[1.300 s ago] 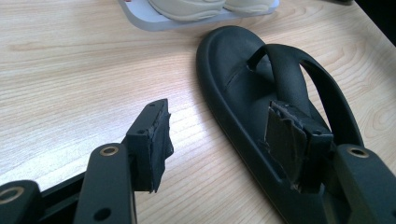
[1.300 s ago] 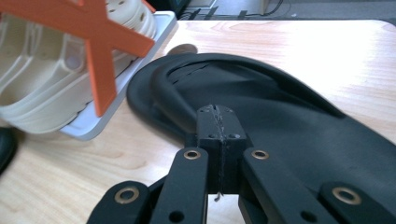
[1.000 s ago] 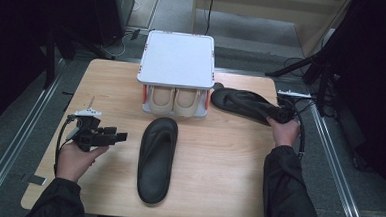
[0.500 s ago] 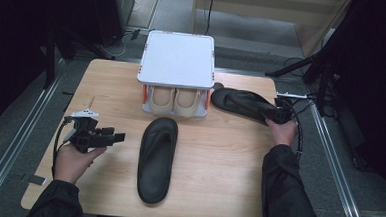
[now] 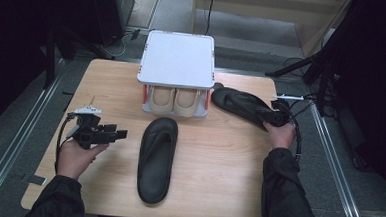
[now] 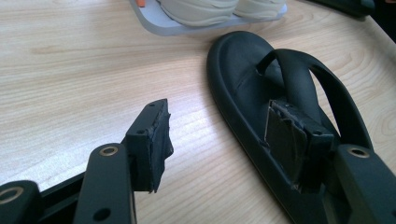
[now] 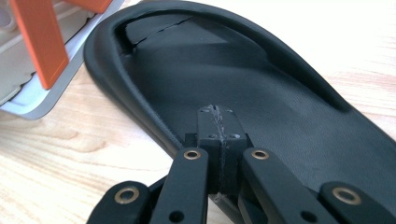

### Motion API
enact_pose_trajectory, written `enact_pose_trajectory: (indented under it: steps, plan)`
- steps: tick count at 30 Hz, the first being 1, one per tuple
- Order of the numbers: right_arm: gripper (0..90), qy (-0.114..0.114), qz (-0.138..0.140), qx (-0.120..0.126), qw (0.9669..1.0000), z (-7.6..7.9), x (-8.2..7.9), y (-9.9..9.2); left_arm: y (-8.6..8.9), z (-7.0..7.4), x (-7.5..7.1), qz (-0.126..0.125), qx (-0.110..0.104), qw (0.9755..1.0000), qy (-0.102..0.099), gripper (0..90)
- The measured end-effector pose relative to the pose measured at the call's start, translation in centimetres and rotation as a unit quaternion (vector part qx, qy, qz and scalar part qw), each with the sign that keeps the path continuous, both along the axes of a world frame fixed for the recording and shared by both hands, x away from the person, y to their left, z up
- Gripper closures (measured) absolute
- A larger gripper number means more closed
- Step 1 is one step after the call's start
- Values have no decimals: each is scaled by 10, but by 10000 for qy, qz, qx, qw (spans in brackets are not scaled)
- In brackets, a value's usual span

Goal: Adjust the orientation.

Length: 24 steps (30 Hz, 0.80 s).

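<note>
1. High view: right gripper slid a touch toward the person with the far sandal's heel; left gripper stayed.
2. Left gripper view: jaws wide, near sandal just beyond.
3. Right gripper view: jaws closed tight at the far sandal's heel rim; whether they actually pinch it, can't tell.

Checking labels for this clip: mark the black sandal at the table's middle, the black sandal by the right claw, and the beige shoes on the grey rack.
Black rubber sandal at the middle (image 5: 156,161), high view, footbed.
Black rubber sandal by the right claw (image 5: 239,104), high view, footbed.
Beige shoes (image 5: 174,100), high view, toes.

bare table left, shoe rack blocking centre back
</note>
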State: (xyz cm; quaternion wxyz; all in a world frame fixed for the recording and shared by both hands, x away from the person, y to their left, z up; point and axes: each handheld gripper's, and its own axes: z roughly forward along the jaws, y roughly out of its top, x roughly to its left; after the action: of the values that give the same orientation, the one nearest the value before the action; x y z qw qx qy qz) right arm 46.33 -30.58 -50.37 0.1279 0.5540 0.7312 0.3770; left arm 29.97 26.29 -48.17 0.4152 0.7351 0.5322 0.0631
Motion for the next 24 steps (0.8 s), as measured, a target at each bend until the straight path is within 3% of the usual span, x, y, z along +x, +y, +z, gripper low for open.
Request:
enact_pose_trajectory:
  steps: [7,24]
  plan:
    - [900,-74,133,-46,9999,4,-10,11,-3,1,7,-36,85,9999,-66,405]
    - [900,-32,358,-132,9993,4,-28,38,2,3,23,16,-7,10000,-83,408]
